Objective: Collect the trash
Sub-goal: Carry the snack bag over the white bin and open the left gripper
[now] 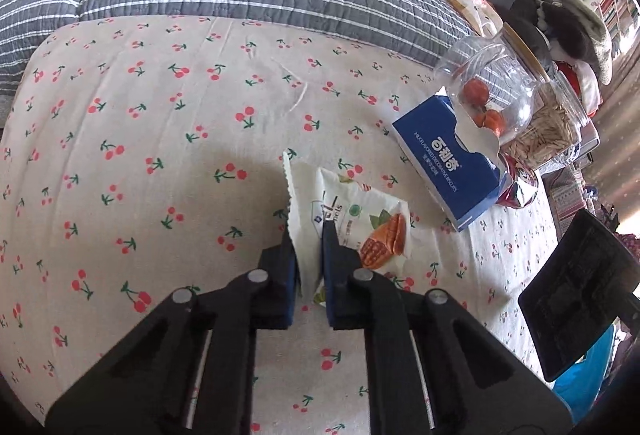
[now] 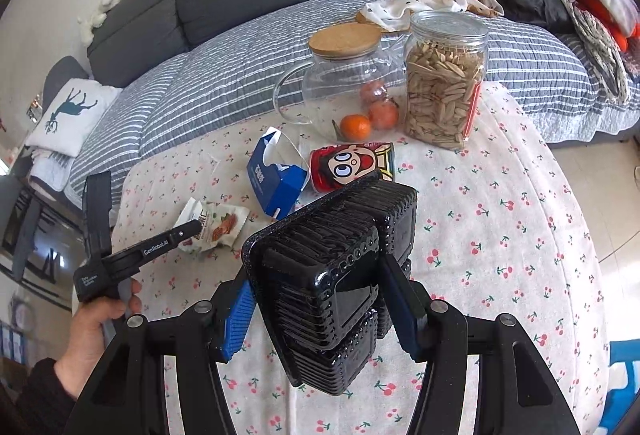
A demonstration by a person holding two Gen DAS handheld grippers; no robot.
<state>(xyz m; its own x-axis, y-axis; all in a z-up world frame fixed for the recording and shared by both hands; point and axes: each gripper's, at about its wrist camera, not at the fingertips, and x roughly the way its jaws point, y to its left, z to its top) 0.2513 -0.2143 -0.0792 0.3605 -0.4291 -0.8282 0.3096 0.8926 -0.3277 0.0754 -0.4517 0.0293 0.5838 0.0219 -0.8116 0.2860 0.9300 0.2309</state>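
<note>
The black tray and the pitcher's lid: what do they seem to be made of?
The black tray looks like thin glossy plastic: it shines, with moulded ribs and dimples. The pitcher's lid looks like cork or light wood: matte, tan and speckled. The pitcher itself looks like clear glass, perhaps plastic.

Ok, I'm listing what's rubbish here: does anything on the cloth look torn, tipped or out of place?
Yes. The blue biscuit box lies tipped with its end flap torn open. Beside it a red cartoon snack bag lies flat. The white snack wrapper is crumpled, pinched in the left gripper. Jars stand upright.
</note>
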